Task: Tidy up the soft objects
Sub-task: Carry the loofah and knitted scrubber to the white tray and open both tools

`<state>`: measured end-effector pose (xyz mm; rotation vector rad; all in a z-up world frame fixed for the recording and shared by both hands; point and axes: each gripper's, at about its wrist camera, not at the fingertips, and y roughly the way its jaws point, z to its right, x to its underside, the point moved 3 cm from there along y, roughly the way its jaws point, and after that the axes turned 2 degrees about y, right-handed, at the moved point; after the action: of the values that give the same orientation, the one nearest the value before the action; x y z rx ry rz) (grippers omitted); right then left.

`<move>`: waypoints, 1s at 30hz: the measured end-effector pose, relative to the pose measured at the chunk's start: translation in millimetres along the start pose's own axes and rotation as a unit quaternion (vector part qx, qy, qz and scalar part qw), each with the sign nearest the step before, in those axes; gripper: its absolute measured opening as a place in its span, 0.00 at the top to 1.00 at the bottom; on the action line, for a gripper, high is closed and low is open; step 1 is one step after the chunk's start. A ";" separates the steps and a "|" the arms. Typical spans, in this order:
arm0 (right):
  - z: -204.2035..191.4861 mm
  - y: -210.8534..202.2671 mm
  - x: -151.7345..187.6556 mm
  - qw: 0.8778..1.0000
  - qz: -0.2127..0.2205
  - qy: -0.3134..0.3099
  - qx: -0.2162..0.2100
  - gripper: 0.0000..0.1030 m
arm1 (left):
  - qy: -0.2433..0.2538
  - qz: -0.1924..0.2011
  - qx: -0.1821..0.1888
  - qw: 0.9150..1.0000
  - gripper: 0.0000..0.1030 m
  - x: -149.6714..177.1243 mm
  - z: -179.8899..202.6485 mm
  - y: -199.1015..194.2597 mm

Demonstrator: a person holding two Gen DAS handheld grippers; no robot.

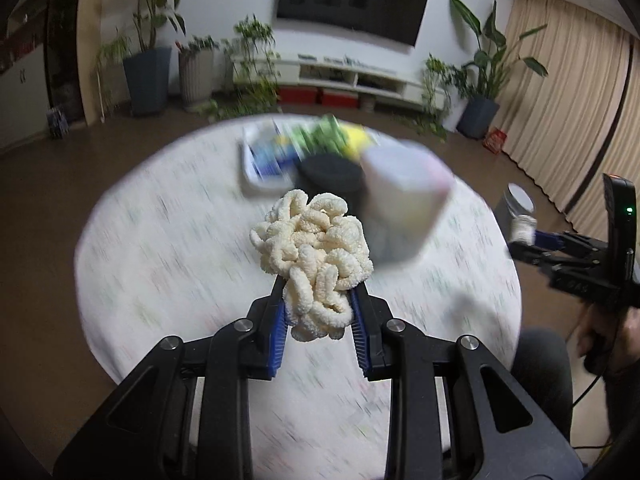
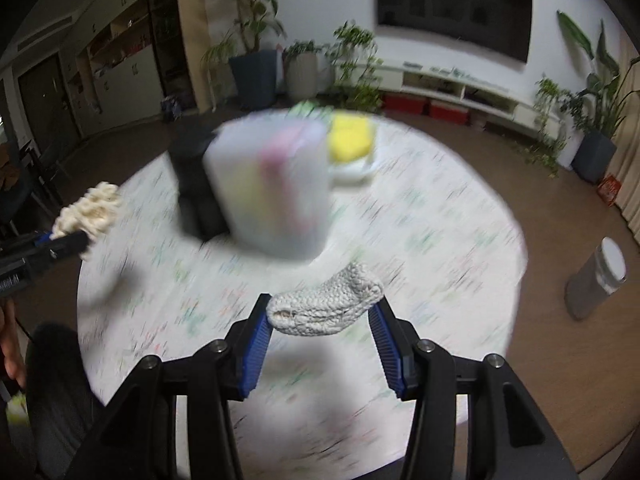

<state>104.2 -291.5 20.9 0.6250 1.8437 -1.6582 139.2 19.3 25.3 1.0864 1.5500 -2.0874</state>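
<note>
My left gripper (image 1: 318, 300) is shut on a cream chenille scrunchie-like bundle (image 1: 312, 248), held above the round white table (image 1: 160, 248). The same bundle (image 2: 90, 210) shows at the left in the right wrist view. My right gripper (image 2: 322, 312) is shut on a small white knitted sock (image 2: 326, 306), which spans the gap between the blue pads (image 2: 256, 340). In the left wrist view the right gripper (image 1: 524, 236) appears at the right edge with the sock (image 1: 522, 228) at its tips. A blurred white translucent container (image 1: 404, 204) (image 2: 272, 188) stands mid-table.
A black box (image 1: 332, 176) sits behind the container, with a white tray (image 1: 260, 168) of blue, green and yellow items at the far side. A yellow sponge (image 2: 352, 138) lies on a white dish. A grey bin (image 2: 596, 284) stands on the floor. Plants and a TV cabinet line the wall.
</note>
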 end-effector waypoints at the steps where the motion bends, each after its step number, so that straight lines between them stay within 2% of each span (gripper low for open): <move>1: 8.4 -2.6 -13.0 1.000 0.008 0.000 0.004 0.50 | 0.006 0.007 -0.005 1.000 0.75 -14.3 -6.2 -1.1; 6: 43.4 3.7 -91.1 0.999 0.037 -0.015 0.021 0.50 | 0.025 0.024 -0.022 0.999 0.75 -87.4 -36.5 15.1; 11: 49.6 50.1 -157.9 0.998 0.026 -0.051 0.005 0.50 | 0.058 0.014 -0.017 0.998 0.75 -148.1 -49.4 61.5; 12: 48.0 65.5 -171.8 0.998 0.018 -0.061 -0.005 0.50 | 0.066 0.010 -0.015 0.998 0.75 -154.8 -49.4 69.5; 15: 40.7 104.1 -200.4 0.996 0.006 -0.083 -0.031 0.49 | 0.096 -0.015 0.022 0.995 0.75 -174.4 -41.9 113.2; 19: 23.1 152.5 -218.7 0.991 -0.016 -0.120 -0.059 0.49 | 0.131 -0.053 0.039 0.989 0.75 -180.1 -26.5 166.1; 24: -5.1 197.2 -219.1 0.981 -0.045 -0.171 -0.078 0.49 | 0.147 -0.088 0.053 0.984 0.75 -179.8 -14.3 220.0; 30: -25.6 229.5 -214.3 0.970 -0.066 -0.211 -0.099 0.49 | 0.156 -0.090 0.053 0.982 0.75 -180.7 -7.4 242.0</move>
<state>413.0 -231.4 4.2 0.0555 1.7305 -1.5193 418.0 -92.7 -5.8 1.4167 1.7523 -2.2232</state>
